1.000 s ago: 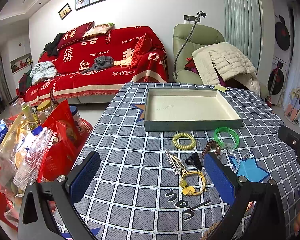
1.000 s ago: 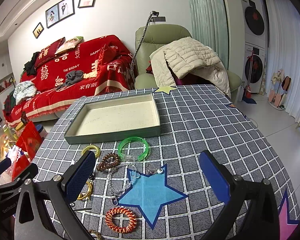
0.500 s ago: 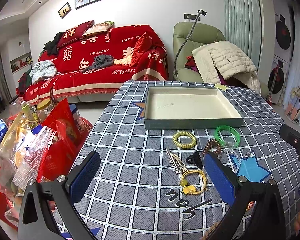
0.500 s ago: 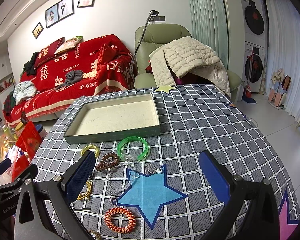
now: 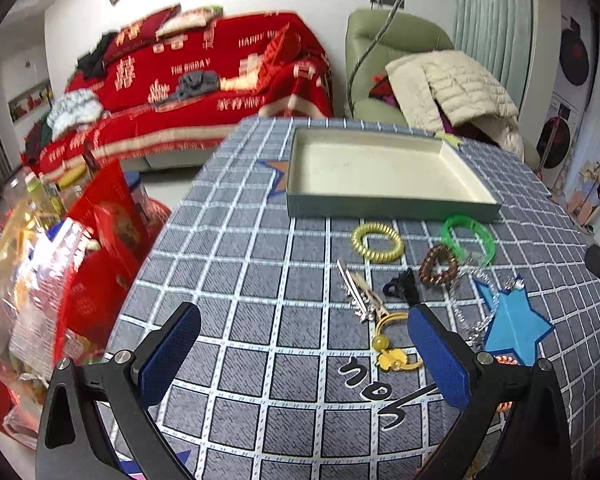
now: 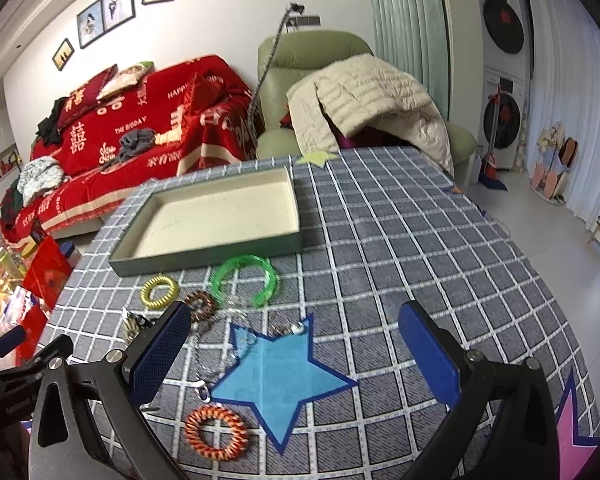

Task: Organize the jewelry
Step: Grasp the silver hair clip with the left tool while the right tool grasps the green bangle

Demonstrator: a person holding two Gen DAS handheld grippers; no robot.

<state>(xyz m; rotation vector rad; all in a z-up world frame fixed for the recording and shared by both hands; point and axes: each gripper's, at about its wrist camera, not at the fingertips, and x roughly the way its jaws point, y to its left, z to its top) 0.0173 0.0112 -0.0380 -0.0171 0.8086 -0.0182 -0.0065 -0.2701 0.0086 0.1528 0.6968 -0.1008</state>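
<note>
Orange coil tie (image 6: 216,433) lies below wide-spread right claw (image 6: 294,354).

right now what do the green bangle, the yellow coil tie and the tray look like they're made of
Green bangle: likely translucent plastic, since the tablecloth shows through it and its rim glints.
Yellow coil tie: probably springy plastic, wound in a spiral with a slight metallic sheen.
Tray: looks like cardboard, with thin straight walls, matte grey-green outside and a cream matte lining inside.
</note>
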